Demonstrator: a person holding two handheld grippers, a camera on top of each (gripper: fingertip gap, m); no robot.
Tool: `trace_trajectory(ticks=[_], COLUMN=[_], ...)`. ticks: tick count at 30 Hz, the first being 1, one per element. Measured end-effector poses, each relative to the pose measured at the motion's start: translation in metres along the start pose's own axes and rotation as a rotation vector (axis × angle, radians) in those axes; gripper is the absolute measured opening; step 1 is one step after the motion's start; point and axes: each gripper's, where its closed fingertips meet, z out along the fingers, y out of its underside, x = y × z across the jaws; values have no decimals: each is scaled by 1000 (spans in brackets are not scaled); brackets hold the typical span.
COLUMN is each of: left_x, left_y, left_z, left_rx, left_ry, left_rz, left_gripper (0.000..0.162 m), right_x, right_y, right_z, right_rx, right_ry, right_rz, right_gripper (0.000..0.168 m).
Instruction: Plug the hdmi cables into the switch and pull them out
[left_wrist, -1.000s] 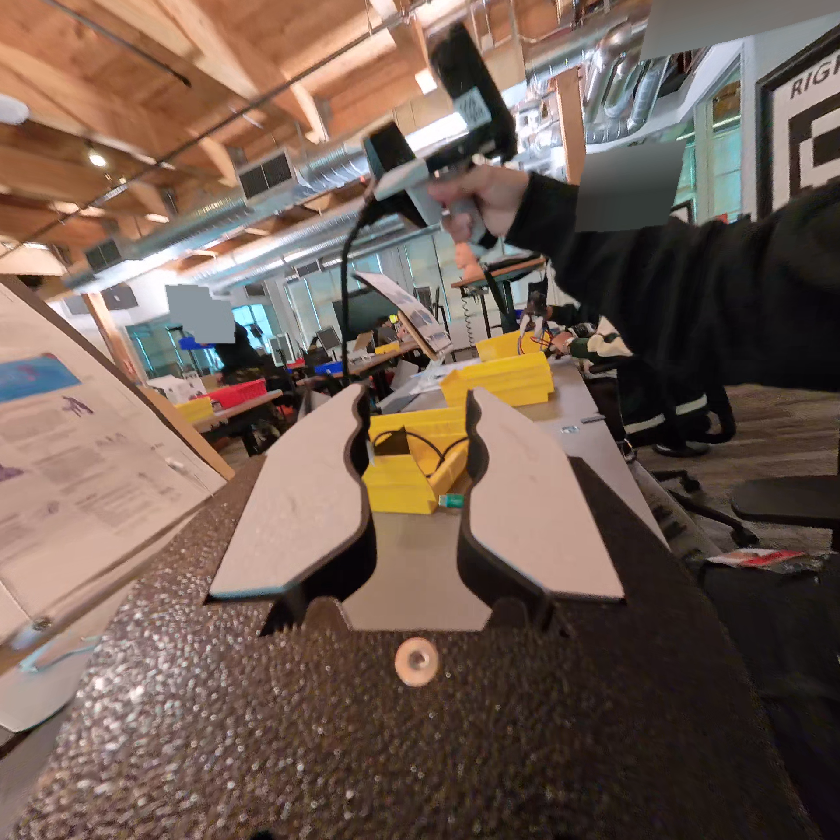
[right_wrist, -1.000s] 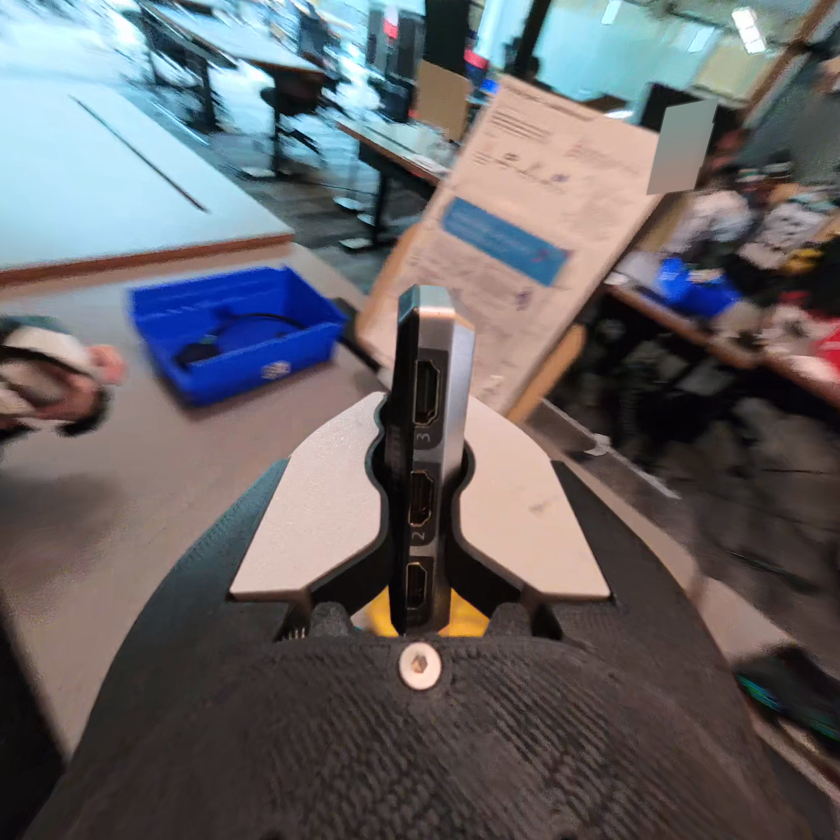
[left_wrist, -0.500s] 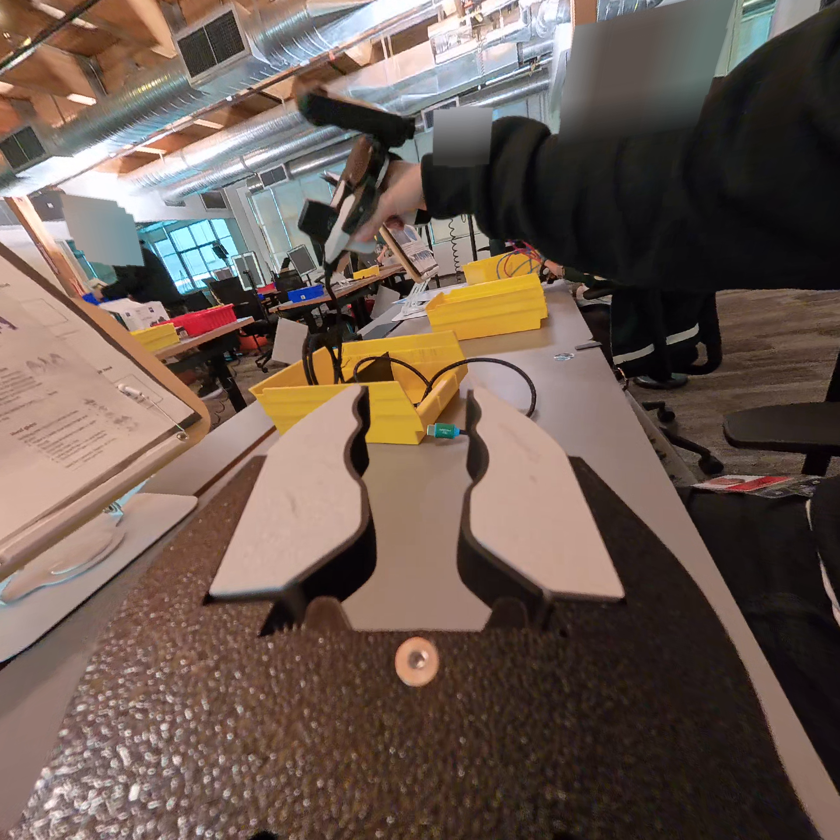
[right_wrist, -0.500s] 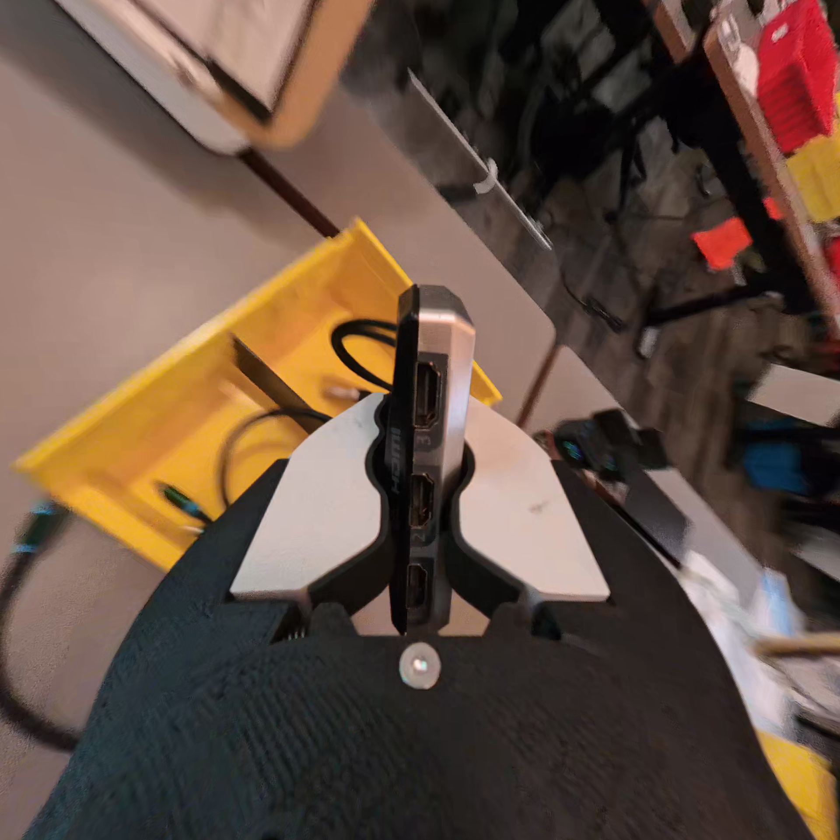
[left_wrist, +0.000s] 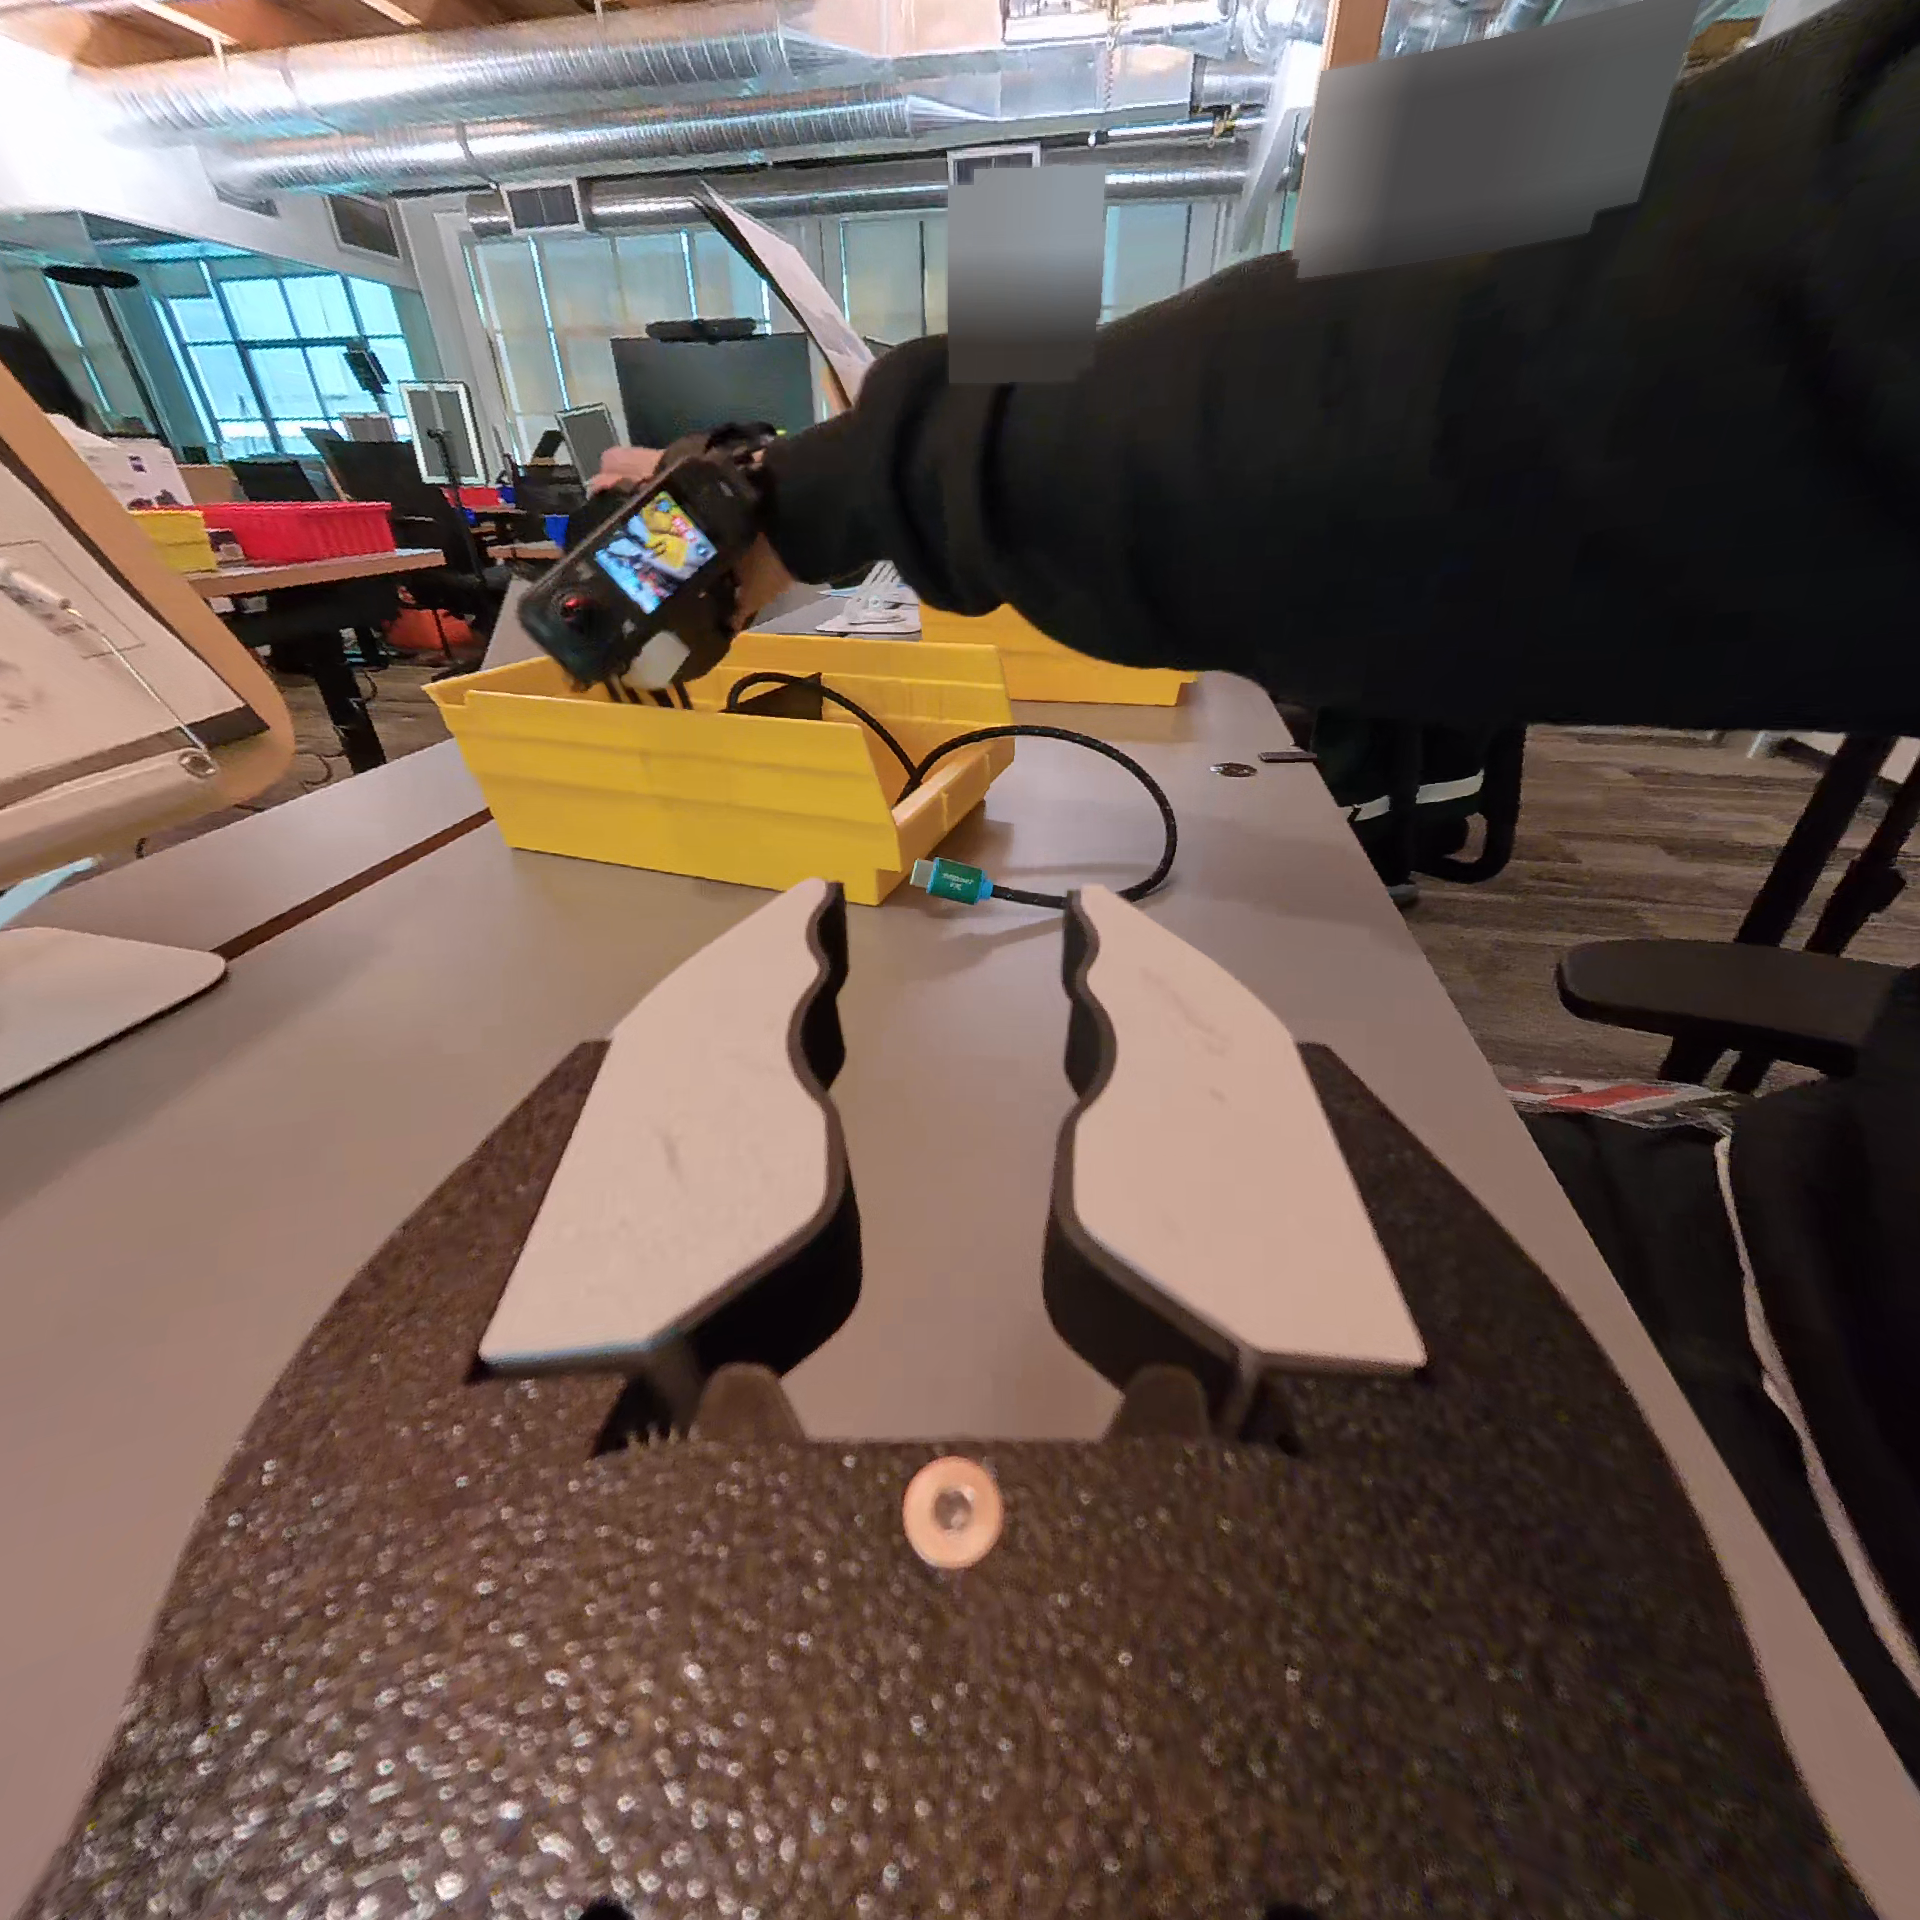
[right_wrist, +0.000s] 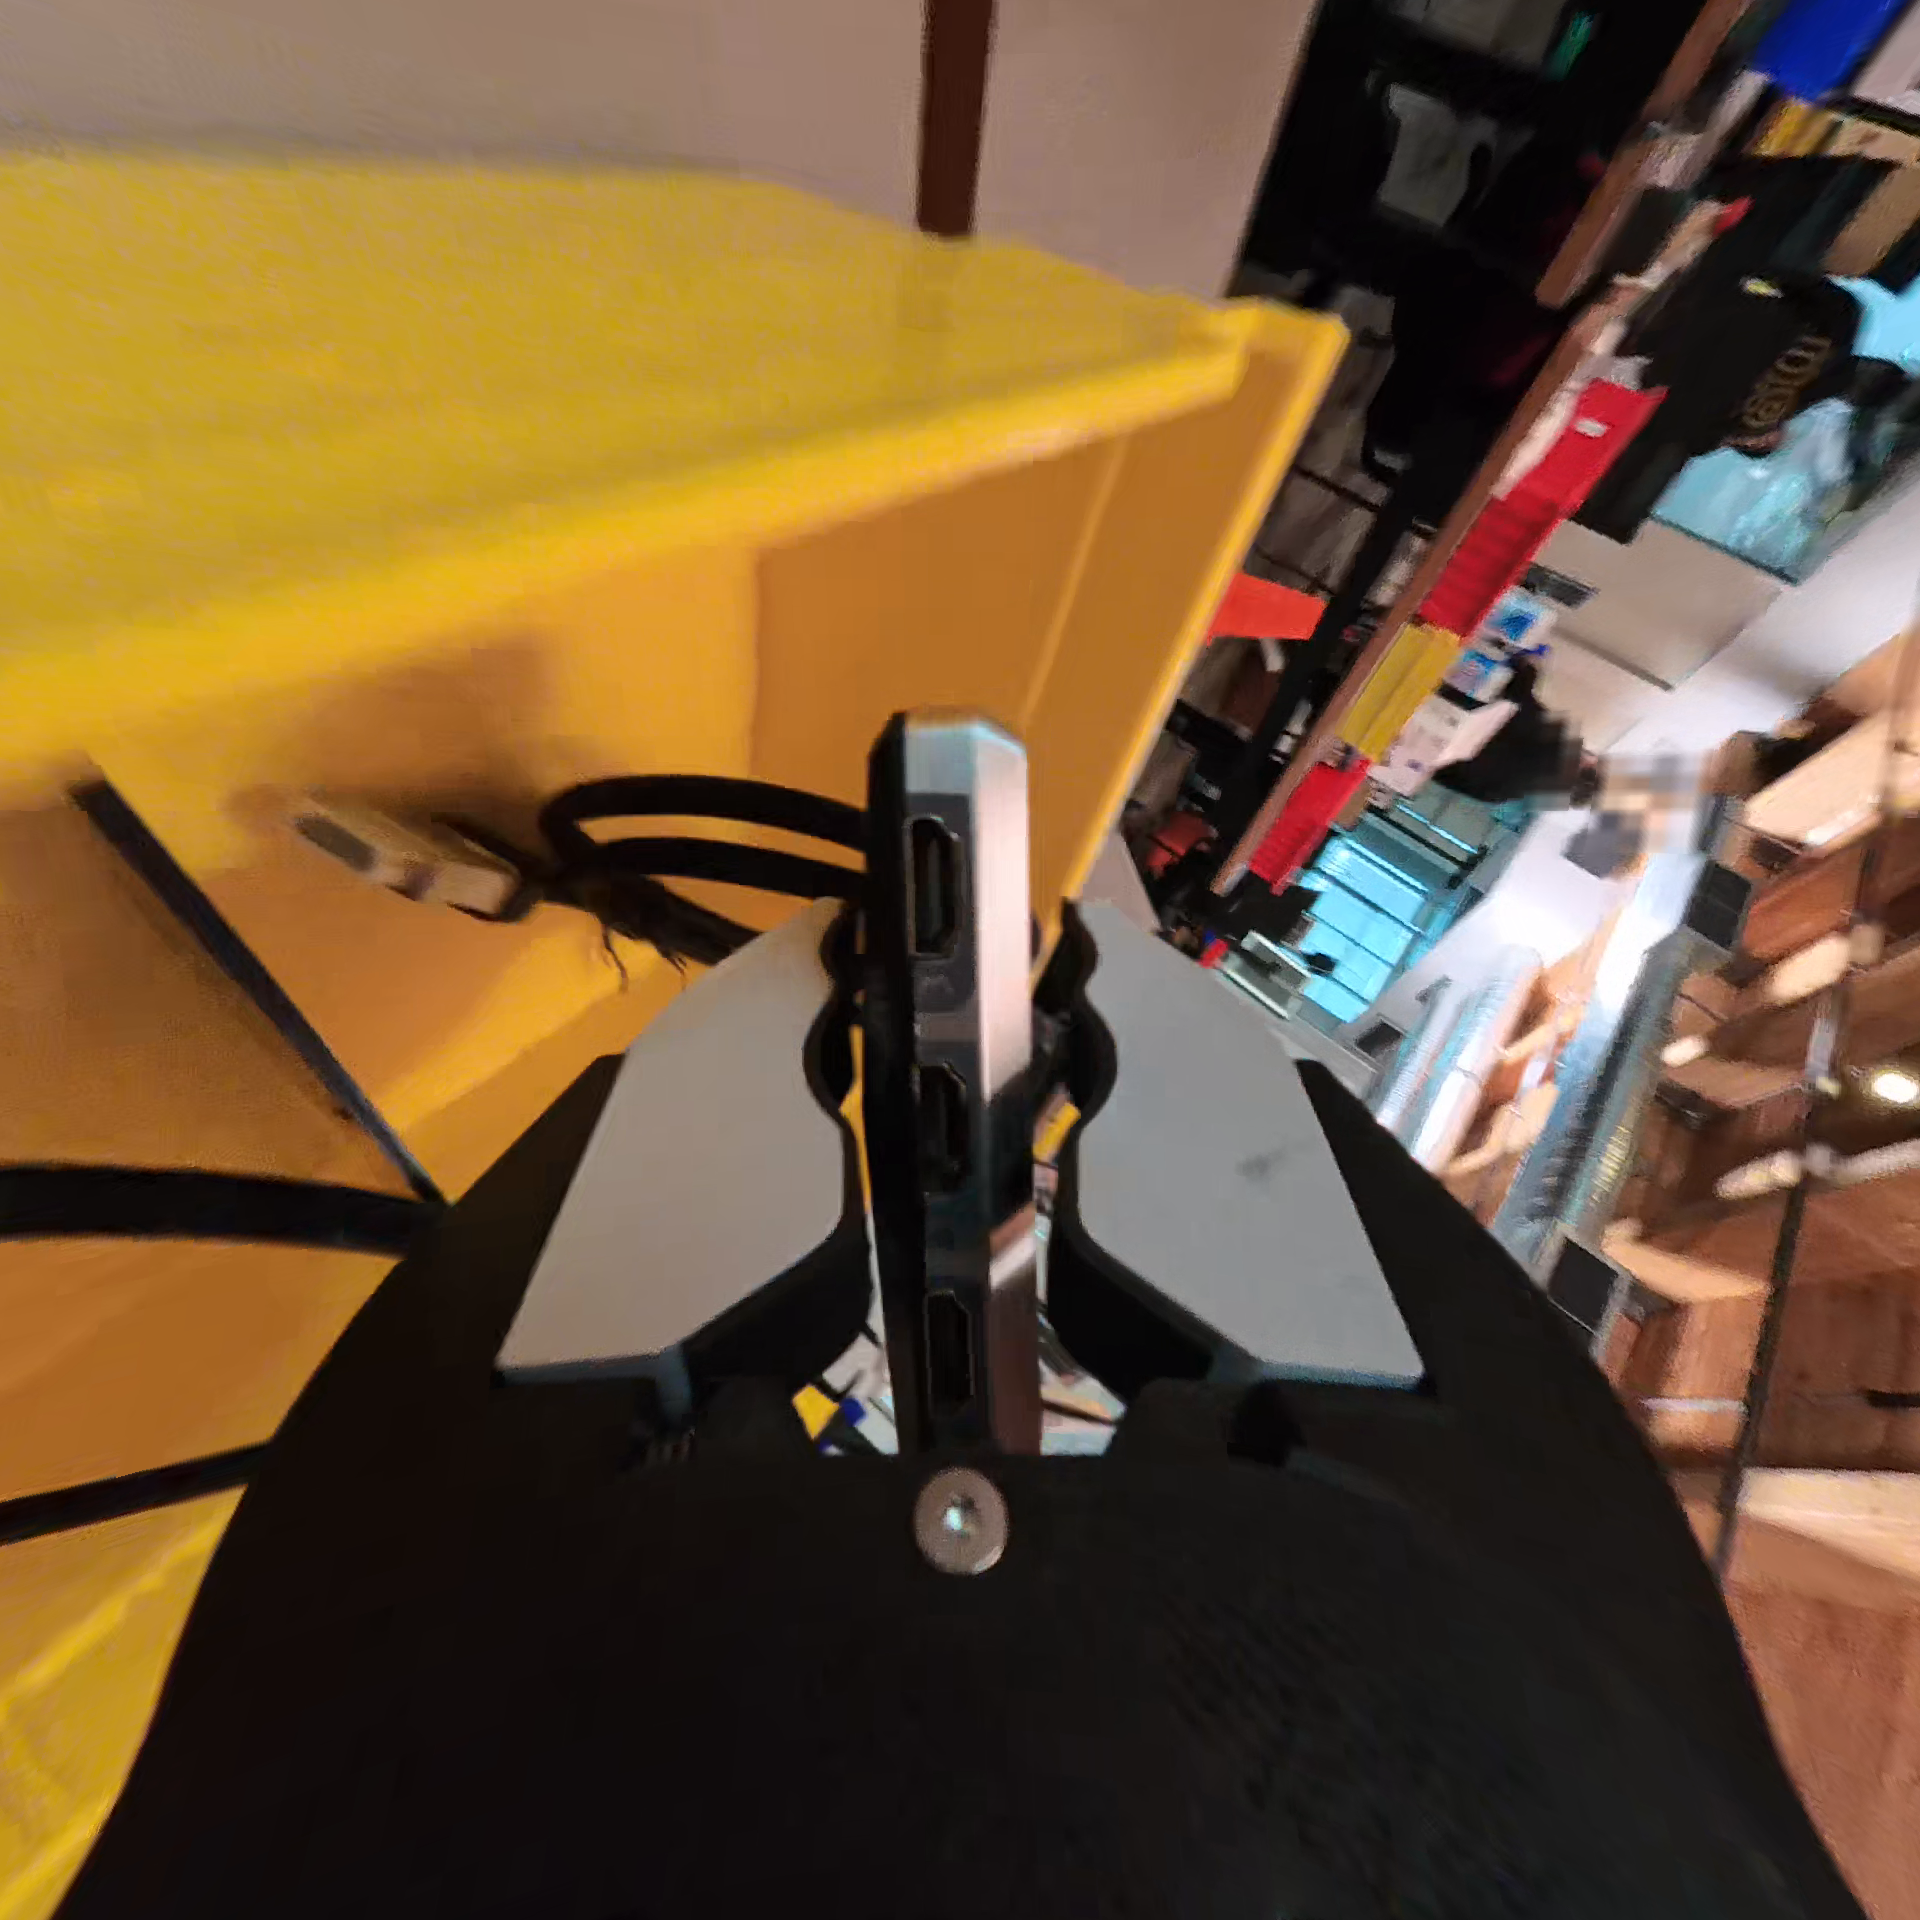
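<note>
My right gripper (right_wrist: 954, 914) hangs inside a yellow bin (right_wrist: 468, 468). Its jaws stand apart, with the switch (right_wrist: 961, 1039) loose between them. The switch is a slim black and silver slab with three ports facing me. A silver plug (right_wrist: 416, 862) and black cables (right_wrist: 707, 831) lie in the bin just beyond. In the left wrist view a hand in a black sleeve holds the right gripper (left_wrist: 634, 582) over the bin (left_wrist: 727, 790). My left gripper (left_wrist: 951, 904) is open and empty above the table. A teal plug (left_wrist: 948, 880) on a black cable (left_wrist: 1153, 800) lies just past its fingertips.
A poster board (left_wrist: 94, 675) on a white base stands at the left. A second yellow bin (left_wrist: 1081, 665) sits behind the first. The grey table (left_wrist: 416, 987) ends at the right beside a black chair (left_wrist: 1714, 997).
The right gripper has come down from overhead into the yellow bin, and its jaws have opened off the switch. The left gripper has tipped down toward the table and stayed open.
</note>
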Motion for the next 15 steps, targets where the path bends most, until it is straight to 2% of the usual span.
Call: trace_trajectory(ticks=[3, 5, 7, 9, 12, 15], left_x=[3, 4, 4, 5, 4, 1], left_y=[-1, 0, 0, 0, 1, 0], left_z=[0, 0, 0, 1, 0, -3], left_rx=[5, 0, 0, 6, 2, 3], left_ry=[20, 29, 38, 44, 42, 23], left_rz=[-2, -6, -17, -28, -22, -16], left_gripper=[39, 39, 39, 39, 39, 39], right_x=[-15, -16, -16, -17, -16, -47], right_y=[-24, -31, -33, -20, 4, -4], right_z=[0, -7, -20, -31, -54, -116], right_rx=[75, 119, 179, 154, 91, 241], right_ry=[-157, -230, -300, -348, -365, -565], right_rz=[94, 151, 188, 194, 316, 557], right_gripper=[77, 89, 90, 90, 104, 103])
